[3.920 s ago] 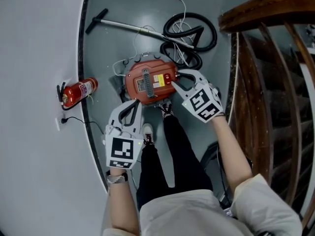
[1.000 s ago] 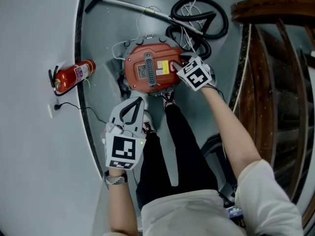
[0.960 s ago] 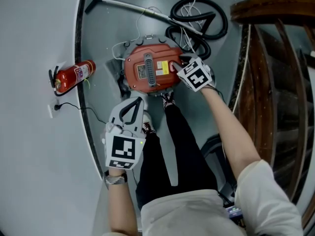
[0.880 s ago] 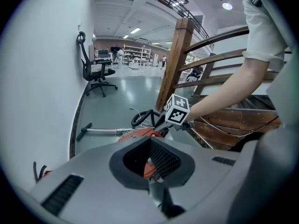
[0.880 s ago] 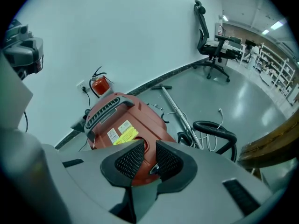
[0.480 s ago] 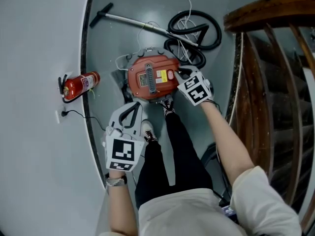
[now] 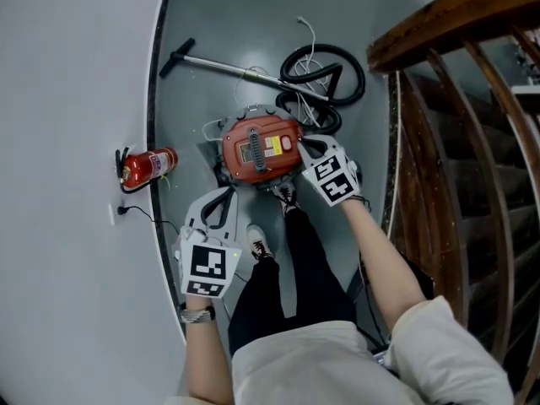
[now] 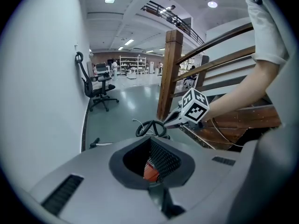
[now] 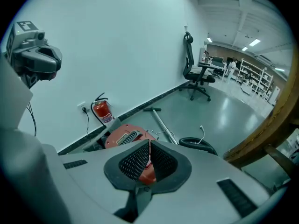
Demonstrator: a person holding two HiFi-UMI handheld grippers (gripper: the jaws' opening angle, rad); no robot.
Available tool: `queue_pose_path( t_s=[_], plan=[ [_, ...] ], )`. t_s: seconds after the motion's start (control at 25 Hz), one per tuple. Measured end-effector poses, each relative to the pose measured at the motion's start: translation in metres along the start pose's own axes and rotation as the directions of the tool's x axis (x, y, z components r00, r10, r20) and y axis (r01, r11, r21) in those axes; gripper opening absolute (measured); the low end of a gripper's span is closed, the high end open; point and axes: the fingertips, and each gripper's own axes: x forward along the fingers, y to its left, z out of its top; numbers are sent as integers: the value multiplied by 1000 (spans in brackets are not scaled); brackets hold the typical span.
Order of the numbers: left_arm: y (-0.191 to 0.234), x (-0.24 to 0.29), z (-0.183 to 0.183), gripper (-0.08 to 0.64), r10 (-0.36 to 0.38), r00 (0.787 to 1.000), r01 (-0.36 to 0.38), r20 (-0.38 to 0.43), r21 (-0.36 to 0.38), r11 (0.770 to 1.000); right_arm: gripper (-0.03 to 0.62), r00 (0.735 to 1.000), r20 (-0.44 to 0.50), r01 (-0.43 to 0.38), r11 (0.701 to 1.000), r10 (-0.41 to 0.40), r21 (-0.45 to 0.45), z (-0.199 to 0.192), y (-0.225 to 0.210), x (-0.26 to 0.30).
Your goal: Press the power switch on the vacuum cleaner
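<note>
The red canister vacuum cleaner (image 7: 260, 148) sits on the grey floor by the person's feet, with a grey handle and a yellow label on top. My right gripper (image 7: 305, 143) hangs just above the vacuum's right edge. Its jaws are closing and the tips meet with nothing between them (image 9: 149, 143). The vacuum (image 9: 122, 136) shows beyond those tips. My left gripper (image 7: 226, 192) hovers below the vacuum over a shoe, its jaws together and empty (image 8: 150, 140). I cannot make out the switch itself.
A black hose (image 7: 325, 72) and a metal wand (image 7: 228, 64) lie beyond the vacuum. A red fire extinguisher (image 7: 148, 165) stands against the white wall (image 7: 76, 99) on the left. A wooden stair railing (image 7: 447, 125) runs along the right.
The right gripper has lifted off the vacuum's top and its jaws have come together. Both grippers have risen. The vacuum looks smaller and farther below.
</note>
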Motion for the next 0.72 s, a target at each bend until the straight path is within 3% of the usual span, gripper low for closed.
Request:
queue_pose_path(
  t_s=[0.36, 0.72],
  plan=[
    [-11, -49, 6, 0, 3, 1000, -3, 21, 25, 1000, 28, 996, 65, 64, 998, -66, 29, 19, 11, -85],
    [-25, -101, 44, 0, -2, 995, -5, 102, 69, 998, 28, 986, 152, 80, 992, -65, -100, 77, 43, -181]
  ],
)
